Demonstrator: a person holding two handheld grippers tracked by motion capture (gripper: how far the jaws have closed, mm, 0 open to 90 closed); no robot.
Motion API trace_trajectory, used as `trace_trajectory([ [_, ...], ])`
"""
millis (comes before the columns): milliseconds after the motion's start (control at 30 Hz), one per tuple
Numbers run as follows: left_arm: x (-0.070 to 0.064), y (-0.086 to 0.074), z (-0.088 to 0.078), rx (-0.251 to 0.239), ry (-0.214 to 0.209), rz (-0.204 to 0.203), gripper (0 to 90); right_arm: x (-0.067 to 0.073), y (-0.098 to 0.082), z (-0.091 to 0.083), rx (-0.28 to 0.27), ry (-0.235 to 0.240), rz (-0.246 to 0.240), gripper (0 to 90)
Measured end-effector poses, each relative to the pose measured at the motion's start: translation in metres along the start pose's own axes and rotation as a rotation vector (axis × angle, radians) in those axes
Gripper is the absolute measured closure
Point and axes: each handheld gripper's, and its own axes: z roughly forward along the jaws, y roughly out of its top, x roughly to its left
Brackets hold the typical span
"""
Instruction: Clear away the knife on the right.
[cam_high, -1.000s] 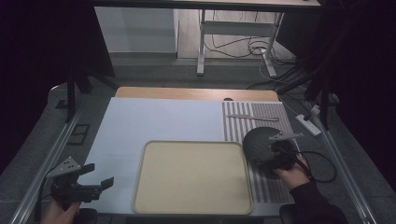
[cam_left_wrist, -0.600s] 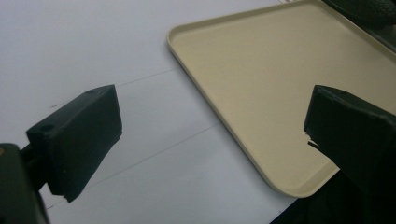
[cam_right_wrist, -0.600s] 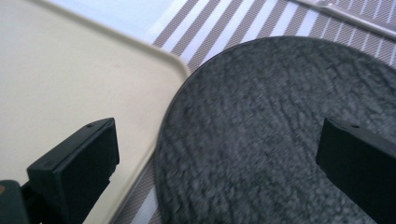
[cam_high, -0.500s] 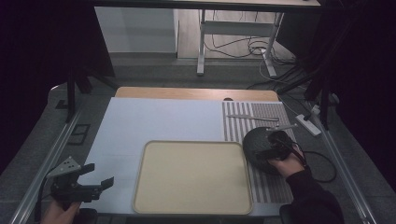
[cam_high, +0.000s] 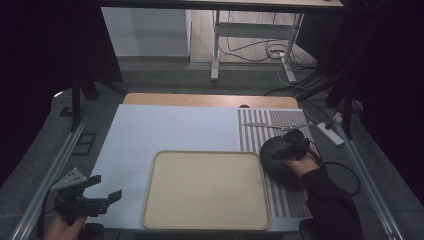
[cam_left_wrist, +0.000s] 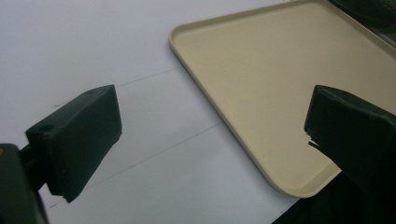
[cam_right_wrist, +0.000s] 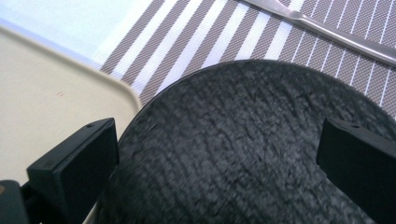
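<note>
A dark round plate (cam_high: 274, 159) with a rough textured face (cam_right_wrist: 243, 149) lies on the striped placemat (cam_high: 295, 200), beside the right rim of a cream tray (cam_high: 150, 210). My right gripper (cam_high: 289, 148) hovers open just over the plate, one jaw on each side of it in the right gripper view (cam_right_wrist: 217, 161). A metal knife (cam_high: 277, 127) lies on the placemat beyond the plate (cam_right_wrist: 327, 35). My left gripper (cam_high: 102, 191) stands open at the table's front left, facing the tray's near left corner (cam_left_wrist: 299, 189), with nothing between its jaws (cam_left_wrist: 210, 140).
A pale blue mat (cam_high: 170, 130) covers the tabletop under the tray. A white power strip (cam_high: 331, 133) and cables lie past the table's right edge. A desk frame (cam_high: 216, 45) stands on the floor behind.
My right gripper has moved forward and left, from the plate's right edge to over the plate. The left gripper has stayed put.
</note>
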Motion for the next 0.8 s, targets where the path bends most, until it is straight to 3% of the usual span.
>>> trace_trajectory([
  [800, -0.002, 0.0, 0.0, 0.004, 0.019, 0.012, 3.5, -0.027, 0.039, 0.037, 0.023, -0.047, 0.035, 0.0],
])
